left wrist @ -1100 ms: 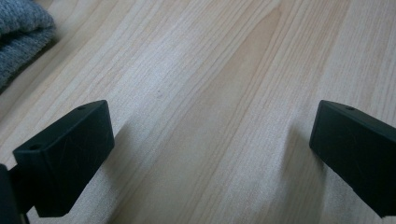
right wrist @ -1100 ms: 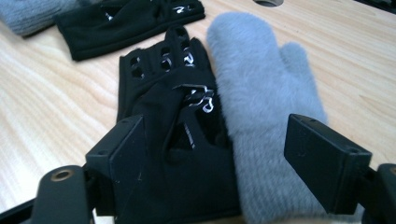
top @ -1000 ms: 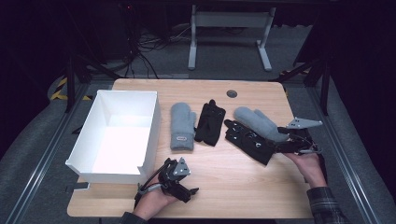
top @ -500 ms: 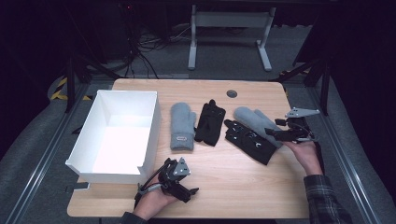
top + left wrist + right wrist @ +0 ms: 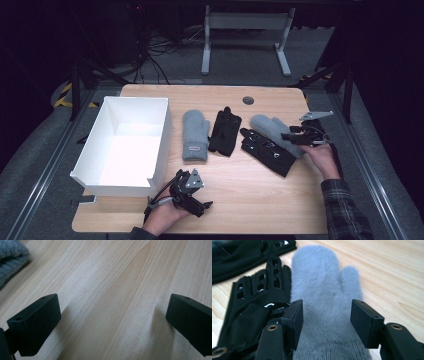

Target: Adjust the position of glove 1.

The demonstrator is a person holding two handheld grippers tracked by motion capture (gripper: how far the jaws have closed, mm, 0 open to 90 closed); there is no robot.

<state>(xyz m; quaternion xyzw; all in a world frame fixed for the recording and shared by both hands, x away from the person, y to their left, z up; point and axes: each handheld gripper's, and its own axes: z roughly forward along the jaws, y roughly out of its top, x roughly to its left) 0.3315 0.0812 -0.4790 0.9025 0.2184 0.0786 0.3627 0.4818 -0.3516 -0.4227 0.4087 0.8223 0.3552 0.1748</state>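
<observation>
The right gripper view looks along the right gripper [image 5: 325,315], whose jaws straddle the cuff end of a grey furry mitten [image 5: 324,287] lying flat on the bench [image 5: 392,270]. The jaws have just been closing, with the mitten between them, yet a gap remains on either side, so the pads do not press on it. A black fingerless glove [image 5: 254,312] overlaps the mitten's left edge, just beside the left jaw.

In the high view the right gripper [image 5: 295,136] sits at the mitten [image 5: 270,127] on the right of the bench [image 5: 260,200], the black glove [image 5: 267,150] lapping over it. A second grey mitten [image 5: 195,135] and another black glove [image 5: 225,131] lie near the middle, beside a white box [image 5: 82,172]. The left gripper [image 5: 192,195] rests near the front edge; its own view shows its jaws wide apart over bare wood, holding nothing.

To grasp well, I judge the gripper should sink until the pads bracket the knitted cuff, then close firmly on the mitten alone. The left jaw is close to the black glove, so a slight shift away would keep that glove from being pinched and dragged along. Lifting straight up before travelling should let the fur slide free from under the overlap.
</observation>
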